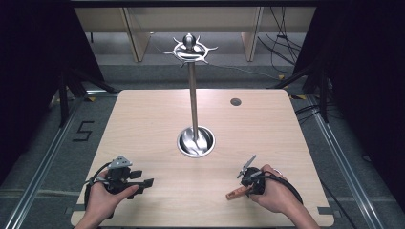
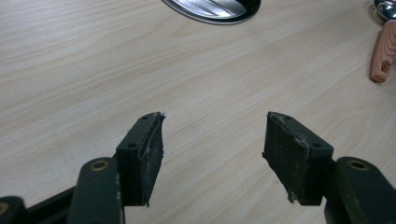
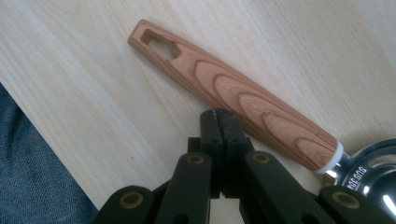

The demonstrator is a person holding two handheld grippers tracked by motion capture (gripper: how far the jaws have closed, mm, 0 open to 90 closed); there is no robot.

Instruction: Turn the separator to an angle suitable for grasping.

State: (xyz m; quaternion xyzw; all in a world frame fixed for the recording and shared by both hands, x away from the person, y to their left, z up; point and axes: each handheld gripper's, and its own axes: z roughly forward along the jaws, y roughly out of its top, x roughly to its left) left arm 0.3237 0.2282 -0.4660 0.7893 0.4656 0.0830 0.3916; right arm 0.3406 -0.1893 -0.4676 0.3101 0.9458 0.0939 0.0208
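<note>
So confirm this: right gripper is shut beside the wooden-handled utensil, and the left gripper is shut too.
Not quite. The left gripper is open, its jaws standing apart over the bare table in the left gripper view. The right gripper is indeed shut beside the wooden-handled utensil.

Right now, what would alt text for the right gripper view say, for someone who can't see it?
The right gripper, its two black jaws shut together with nothing between them, points at a wood-grain utensil handle lying on the pale wooden table. The handle has a hanging slot at its far end and joins a shiny metal head at lower right.
</note>
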